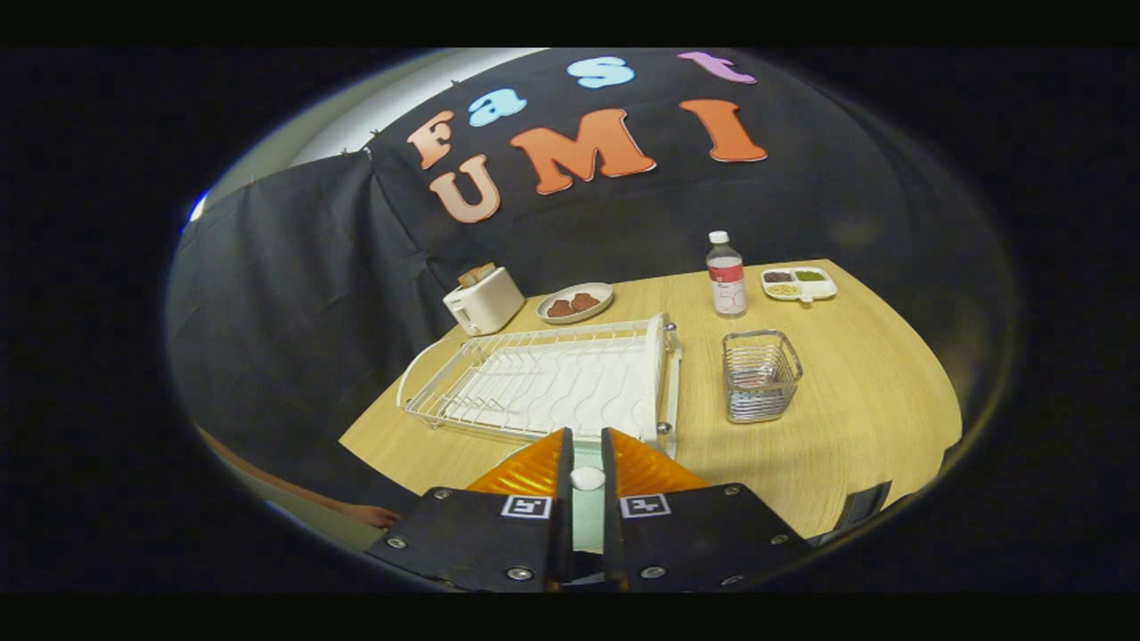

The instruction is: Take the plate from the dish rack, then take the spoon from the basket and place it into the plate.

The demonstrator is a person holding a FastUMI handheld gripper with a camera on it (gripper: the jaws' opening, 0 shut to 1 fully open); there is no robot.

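Worktop (855,418): light wood, rounded edge. White wire dish rack (543,378) sits on it as the landmark. Beyond the rack: white toaster (484,300) and, beside it, a small plate with brown food (575,303). To the rack's side, near it: wire basket (760,375). Beyond the basket: clear bottle (726,275), upright, then a divided white tray (799,283) with green, brown and yellow fillings.

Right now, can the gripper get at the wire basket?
Probably yes. The basket stands on bare table, ahead and right of the gripper, top open; the bottle is beyond it, the dish rack apart. The fingers stand close together and likely need opening.
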